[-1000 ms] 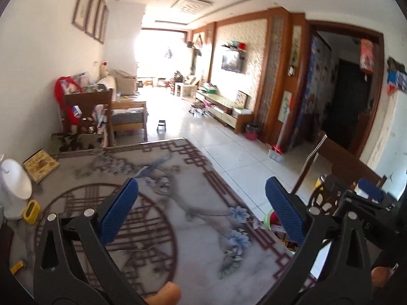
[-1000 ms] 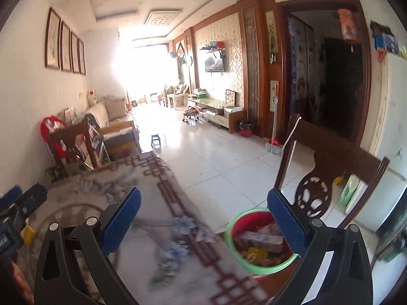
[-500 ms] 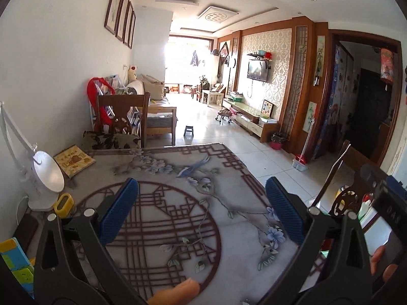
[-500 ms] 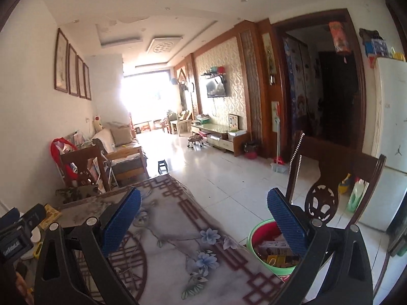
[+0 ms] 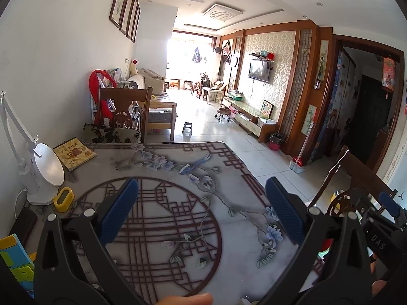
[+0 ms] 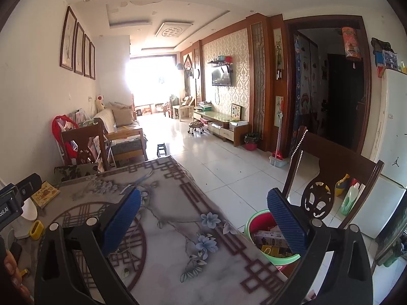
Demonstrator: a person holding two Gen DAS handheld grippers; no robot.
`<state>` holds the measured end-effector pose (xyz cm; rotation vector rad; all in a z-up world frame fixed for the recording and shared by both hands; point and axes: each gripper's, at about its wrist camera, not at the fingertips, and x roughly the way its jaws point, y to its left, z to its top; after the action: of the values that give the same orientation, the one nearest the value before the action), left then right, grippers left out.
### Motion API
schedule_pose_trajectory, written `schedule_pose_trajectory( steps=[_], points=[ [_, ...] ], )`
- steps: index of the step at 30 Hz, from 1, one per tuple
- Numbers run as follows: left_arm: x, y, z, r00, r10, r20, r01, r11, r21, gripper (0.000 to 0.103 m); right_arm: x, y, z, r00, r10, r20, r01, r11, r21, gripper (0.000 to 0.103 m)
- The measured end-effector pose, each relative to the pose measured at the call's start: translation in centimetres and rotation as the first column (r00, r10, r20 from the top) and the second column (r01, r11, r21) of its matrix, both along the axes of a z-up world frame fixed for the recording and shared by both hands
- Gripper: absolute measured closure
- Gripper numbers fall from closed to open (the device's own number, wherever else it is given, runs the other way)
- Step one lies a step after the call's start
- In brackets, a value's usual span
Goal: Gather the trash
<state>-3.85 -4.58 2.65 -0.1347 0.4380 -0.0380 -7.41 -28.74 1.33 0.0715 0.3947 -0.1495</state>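
With both the left tongs (image 5: 201, 211) and right tongs (image 6: 203, 218) spread wide and empty, trash dropped carelessly could miss the green-rimmed red plastic bin (image 6: 257, 226) below the right tongs, off the counter (image 6: 165, 233) edge.

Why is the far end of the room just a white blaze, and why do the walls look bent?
In both wrist views daylight from the far window overexposes the image there and glares off the floor tiles. The fisheye lens bows the picture frames and doorway; dark corners mark the lens edge.
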Motion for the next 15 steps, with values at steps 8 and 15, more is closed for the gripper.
schedule_pose_trajectory(
  steps=[8, 15],
  points=[
    [0.21, -0.11, -0.12, 1.0, -0.019, -0.025, 0.02, 1.0, 0.011, 0.005, 0.08, 0.21, 0.07, 1.0, 0.008, -0.014, -0.008, 1.0, -0.001, 0.007],
    [0.59, -0.18, -0.19, 0.998, -0.024, -0.05, 0.025, 1.0, 0.006, 0.005, 0.15, 0.35, 0.14, 1.0, 0.01, -0.016, -0.01, 1.0, -0.004, 0.007]
  ],
)
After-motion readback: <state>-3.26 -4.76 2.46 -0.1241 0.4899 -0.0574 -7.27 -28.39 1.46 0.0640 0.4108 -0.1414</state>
